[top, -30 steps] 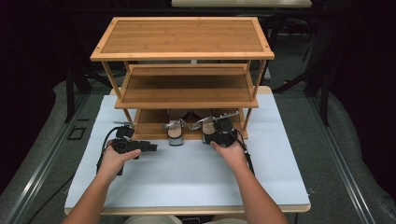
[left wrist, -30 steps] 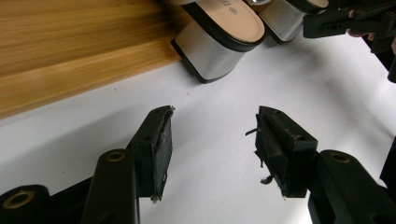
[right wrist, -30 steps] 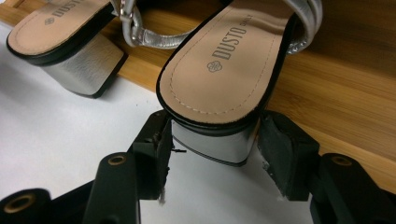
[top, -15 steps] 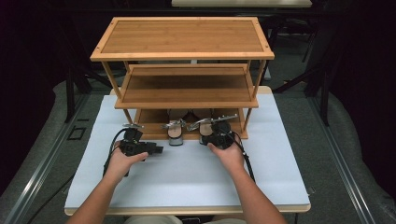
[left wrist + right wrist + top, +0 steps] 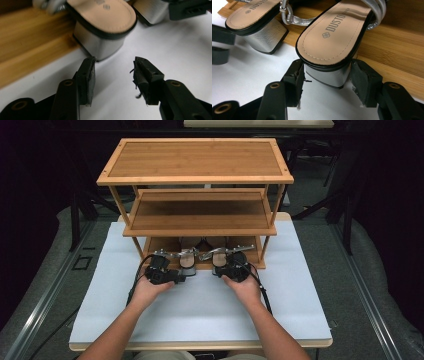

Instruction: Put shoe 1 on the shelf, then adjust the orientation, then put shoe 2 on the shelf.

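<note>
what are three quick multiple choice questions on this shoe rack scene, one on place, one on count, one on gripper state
1. Where do the sandals sit?
A. top shelf
B. bottom shelf, heels over its front edge
C. floor

2. How many shelves has the rack?
A. two
B. three
C. five

3. How does the right gripper stand?
A. shut on a heel
B. open, far off
C. holding a cable

Key: 1 B, left sandal and right sandal lie on the bottom shelf. 2 B, the rack shows three boards. 3 A, the right gripper clamps the right sandal's heel.
</note>
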Tool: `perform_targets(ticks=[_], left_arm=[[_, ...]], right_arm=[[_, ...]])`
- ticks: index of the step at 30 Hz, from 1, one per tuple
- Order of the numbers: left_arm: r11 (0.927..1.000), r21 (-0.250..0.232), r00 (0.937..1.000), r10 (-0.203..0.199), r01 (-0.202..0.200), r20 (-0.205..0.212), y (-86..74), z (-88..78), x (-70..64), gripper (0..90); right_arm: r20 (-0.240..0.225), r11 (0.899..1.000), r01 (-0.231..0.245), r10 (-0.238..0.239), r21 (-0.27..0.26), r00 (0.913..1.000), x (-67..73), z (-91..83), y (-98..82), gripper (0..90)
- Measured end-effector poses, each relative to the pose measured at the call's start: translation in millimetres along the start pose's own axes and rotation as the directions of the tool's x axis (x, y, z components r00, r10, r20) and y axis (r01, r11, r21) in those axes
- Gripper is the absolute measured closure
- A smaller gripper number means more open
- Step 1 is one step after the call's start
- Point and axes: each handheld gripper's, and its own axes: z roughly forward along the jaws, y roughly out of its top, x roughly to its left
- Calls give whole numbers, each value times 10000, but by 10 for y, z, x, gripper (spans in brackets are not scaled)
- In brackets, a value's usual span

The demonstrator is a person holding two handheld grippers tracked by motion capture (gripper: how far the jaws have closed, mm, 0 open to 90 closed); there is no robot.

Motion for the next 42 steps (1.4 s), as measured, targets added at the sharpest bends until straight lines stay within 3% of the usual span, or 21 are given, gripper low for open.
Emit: perform_targets(ticks=[8,10,14,28,42], left_arm=[[9993,369,9994,63,-50,-345,97,45,-50,622],[9993,365,9994,88,-76,-324,100,53,-58,622],[9992,314,9997,-233,233,-9,115,79,-65,622],[10000,3,10000,-23,23,15,92,65,-94,596],[9996,-284,10000,-63,62,-15,19,-164,-59,584]], right_arm=[[-141,9999,11,-13,-150,9999,-15,0,-21,455],[-103,9999,-4,2,-167,9999,-16,0,-22,455],[-127,9998,-29,27,-189,9999,-13,1,-26,455],[-96,9998,-53,52,-167,9999,-7,1,-25,455],[-76,9995,-178,176,-263,9998,-21,-127,-46,469]])
